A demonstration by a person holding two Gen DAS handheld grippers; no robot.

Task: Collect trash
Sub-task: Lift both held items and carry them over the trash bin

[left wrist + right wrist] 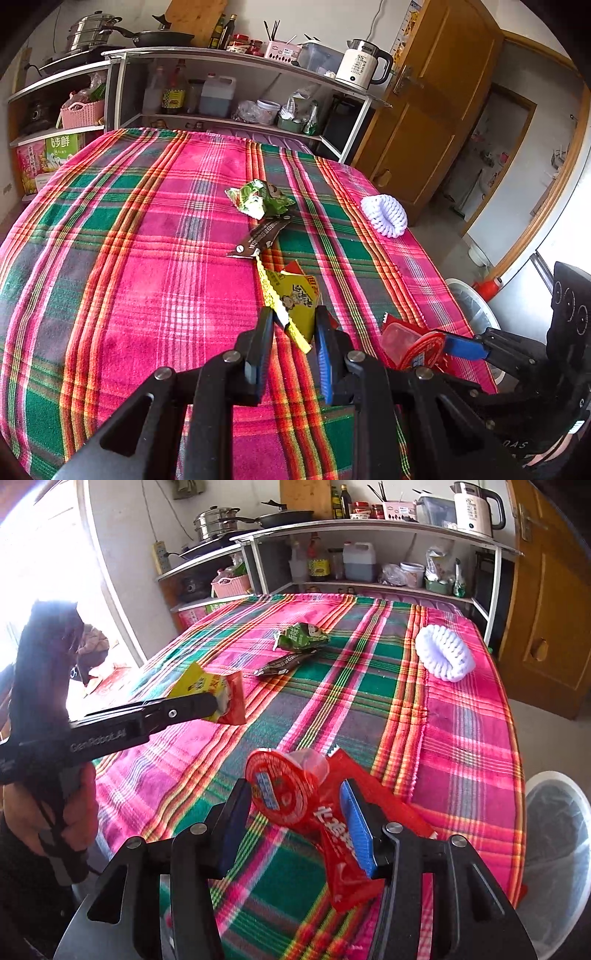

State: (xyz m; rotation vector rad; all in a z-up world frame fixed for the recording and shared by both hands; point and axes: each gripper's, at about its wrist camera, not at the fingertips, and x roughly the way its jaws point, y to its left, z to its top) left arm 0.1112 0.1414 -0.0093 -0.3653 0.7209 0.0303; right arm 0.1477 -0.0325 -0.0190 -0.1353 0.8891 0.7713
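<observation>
My left gripper (pixel 293 314) is shut on a yellow snack wrapper (pixel 295 299) just above the plaid tablecloth (pixel 147 258); the right wrist view shows that wrapper (pixel 207 694) sticking out past the left fingers. My right gripper (pixel 295 794) stands open near the table's right edge. A red jelly cup (pixel 280 790) and a red wrapper (pixel 343 849) sit loosely between its wide-set pads. From the left wrist view the right gripper (pixel 443 345) shows at the lower right with the red cup (pixel 406 343). A green wrapper (pixel 262 199) and a brown wrapper (pixel 262 234) lie mid-table.
A white bin with a dark liner (pixel 554 830) stands on the floor by the table's right edge. A white coiled object (pixel 443 651) lies on the cloth at the far right. Kitchen shelves (pixel 369 531) line the wall behind the table, and a wooden door (pixel 436 92) is at the right.
</observation>
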